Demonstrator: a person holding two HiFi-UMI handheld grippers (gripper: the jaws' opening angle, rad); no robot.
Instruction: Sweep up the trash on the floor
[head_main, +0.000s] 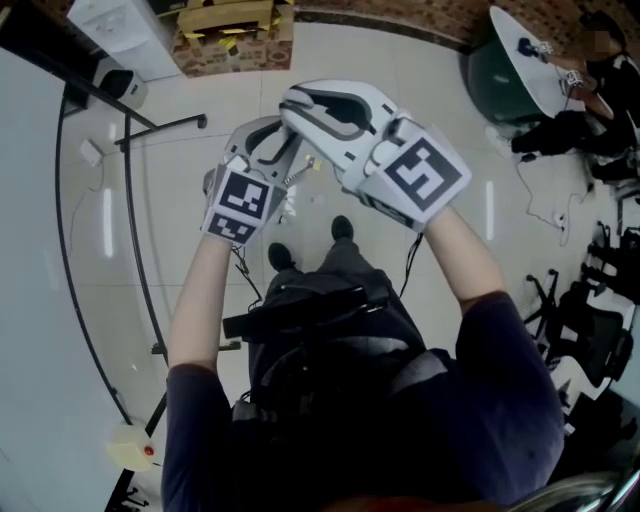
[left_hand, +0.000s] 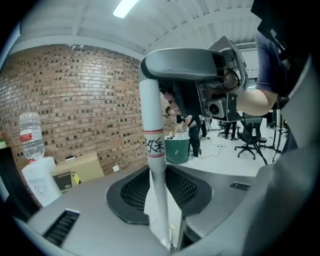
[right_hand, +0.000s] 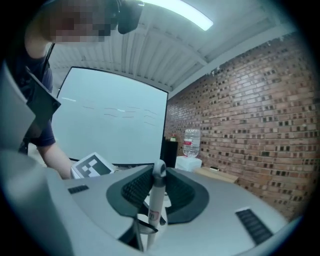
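Nearest to the head camera is the right gripper (head_main: 300, 110), lifted high in front of the person's chest. The left gripper (head_main: 272, 145) is just beside it and a little lower. Both are well above the floor (head_main: 420, 70).

About the task: a few small pale scraps (head_main: 320, 200) lie on the floor just ahead of the shoes (head_main: 283, 257), though they are too small in the head view to say surely what they are. No broom head and no dustpan shows in any view. So I judge that the sweeping is not finished, perhaps hardly begun, and the scraps are yet to be gathered and taken up.

The jaws of the left gripper are partly closed and clamp a white pole (left_hand: 153, 110) that stands upright between the pads. It carries a label with red bands. In the left gripper view this pole goes up and ends under the grey body of the right gripper.

The jaws of the right gripper are also partly closed, and they grasp a white pole near its top end. The tip, with a hanging hole, sticks out just past the pads. From these two views I judge that it is one pole, the handle of the broom, held by both grippers, right above left. Its lower end shows in no view.
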